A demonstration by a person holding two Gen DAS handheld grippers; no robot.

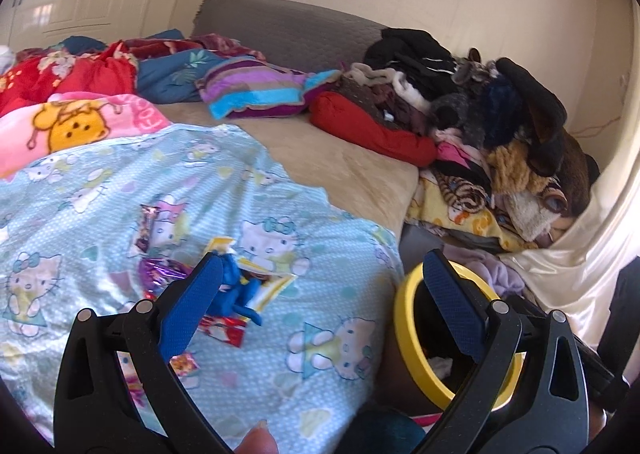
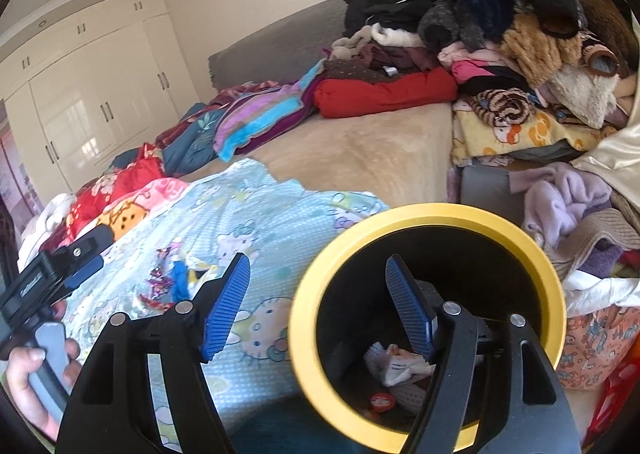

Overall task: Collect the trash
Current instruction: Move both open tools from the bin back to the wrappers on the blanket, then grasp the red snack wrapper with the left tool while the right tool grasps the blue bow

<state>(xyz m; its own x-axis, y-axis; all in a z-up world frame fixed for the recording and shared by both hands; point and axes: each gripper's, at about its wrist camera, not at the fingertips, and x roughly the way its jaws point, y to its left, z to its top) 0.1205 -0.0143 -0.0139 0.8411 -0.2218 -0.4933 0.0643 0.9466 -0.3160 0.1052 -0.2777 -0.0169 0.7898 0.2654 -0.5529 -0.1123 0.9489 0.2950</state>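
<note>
Several snack wrappers (image 1: pixel 248 286) lie on the light blue cartoon-cat blanket (image 1: pixel 120 190), with a crumpled blue piece (image 1: pixel 234 290) among them; they also show in the right wrist view (image 2: pixel 176 278). A black bin with a yellow rim (image 2: pixel 400 214) stands beside the bed and holds crumpled paper (image 2: pixel 396 364) and a small red lid (image 2: pixel 381 401). It shows in the left wrist view too (image 1: pixel 404 318). My left gripper (image 1: pixel 326 306) is open, just short of the wrappers. My right gripper (image 2: pixel 320 306) is open and empty, astride the bin's near rim.
A tall heap of clothes (image 1: pixel 480 114) fills the bed's right side, with a red folded cloth (image 1: pixel 372 130) and a striped pillow (image 1: pixel 256 90) behind. White wardrobes (image 2: pixel 92 102) stand at the far left. More laundry (image 2: pixel 568 206) lies right of the bin.
</note>
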